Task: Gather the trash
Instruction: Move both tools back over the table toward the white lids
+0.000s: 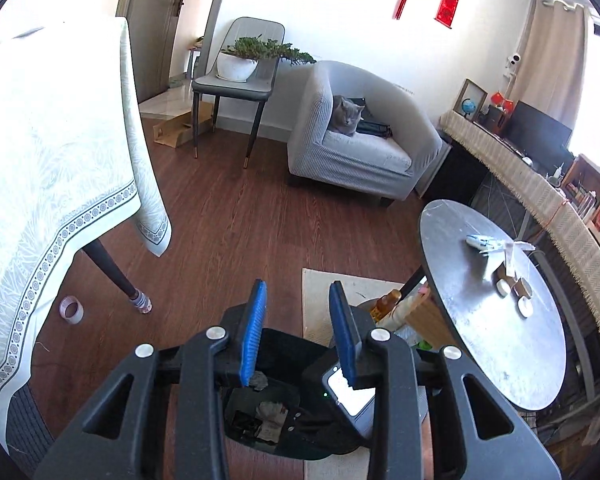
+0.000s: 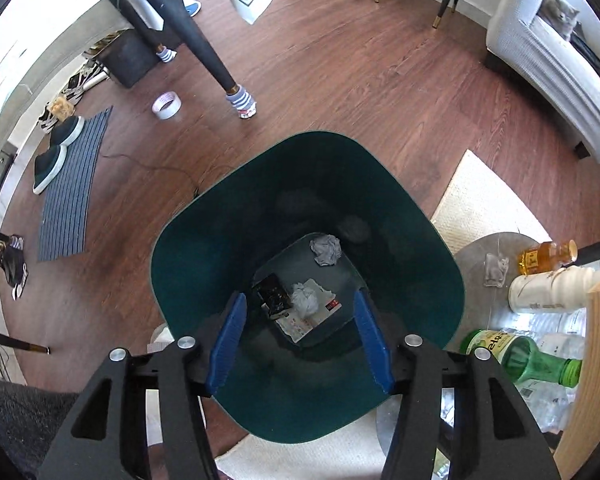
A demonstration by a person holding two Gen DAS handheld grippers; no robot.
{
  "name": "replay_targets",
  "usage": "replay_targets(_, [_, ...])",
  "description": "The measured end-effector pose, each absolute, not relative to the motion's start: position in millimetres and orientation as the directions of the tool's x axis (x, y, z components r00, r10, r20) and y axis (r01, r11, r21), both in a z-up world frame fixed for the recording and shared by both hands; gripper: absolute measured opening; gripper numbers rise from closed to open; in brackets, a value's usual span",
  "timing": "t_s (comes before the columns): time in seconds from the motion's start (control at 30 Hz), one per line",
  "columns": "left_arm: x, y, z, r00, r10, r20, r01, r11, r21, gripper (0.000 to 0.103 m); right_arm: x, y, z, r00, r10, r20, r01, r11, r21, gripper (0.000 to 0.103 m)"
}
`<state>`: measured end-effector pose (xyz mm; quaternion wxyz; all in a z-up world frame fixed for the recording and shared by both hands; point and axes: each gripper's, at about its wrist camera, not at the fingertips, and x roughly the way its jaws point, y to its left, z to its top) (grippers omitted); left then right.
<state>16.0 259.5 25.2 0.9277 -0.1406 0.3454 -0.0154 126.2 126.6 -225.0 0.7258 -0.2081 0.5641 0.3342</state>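
Note:
A dark green trash bin stands on the wood floor. Inside lie a grey crumpled wad, a white crumpled tissue, a black wrapper and a printed paper. My right gripper is open and empty right above the bin's mouth. My left gripper is open and empty, above the same bin. A round grey table at the right holds a wrapper, crumpled paper and small cups.
A tape roll lies on the floor near a sock-footed table leg. Bottles lie on a low round shelf right of the bin. A cat sits in a grey armchair. A cream rug lies beside the bin.

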Motion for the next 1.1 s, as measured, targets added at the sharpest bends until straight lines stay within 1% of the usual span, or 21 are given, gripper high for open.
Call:
replay_targets(0.2, [17,253,38,0.781,-0.132,-0.611,-0.065,0.955,-0.289,0.034,121,123,-198,0.146,0.335,-0.931,-0.743,0.659,0.121,0.057])
replay_targets(0.3, [15,248,50,0.796,-0.152,-0.586,-0.046,0.95,-0.31,0.034,115,120,-176,0.143,0.407,-0.902,-0.757,0.632,0.166,0.057])
replay_targets(0.4, [11,238,64,0.815,-0.155,-0.558,-0.027,0.952,-0.305,0.034,108,117,-151,0.15,0.479,-0.865,-0.774,0.601,0.199,0.056])
replay_targets(0.47, [10,233,71,0.825,-0.155,-0.543,-0.021,0.953,-0.304,0.034,105,110,-130,0.181,0.516,-0.837,-0.783,0.591,0.195,0.049])
replay_targets(0.6, [9,227,83,0.843,-0.159,-0.513,-0.019,0.946,-0.323,0.034,106,87,-90,0.259,0.572,-0.778,-0.775,0.604,0.186,0.044])
replay_targets(0.77, [13,214,89,0.851,-0.153,-0.503,-0.014,0.95,-0.313,0.034,114,42,-57,0.357,0.597,-0.719,-0.732,0.657,0.182,0.038])
replay_targets(0.97, [28,185,83,0.836,-0.172,-0.521,0.004,0.951,-0.308,0.039,122,-14,-30,0.475,0.577,-0.664,-0.668,0.728,0.154,0.037])
replay_targets(1.1, [38,156,79,0.833,-0.192,-0.519,0.045,0.958,-0.283,0.05,129,-57,-21,0.532,0.557,-0.638,-0.617,0.771,0.159,0.037])
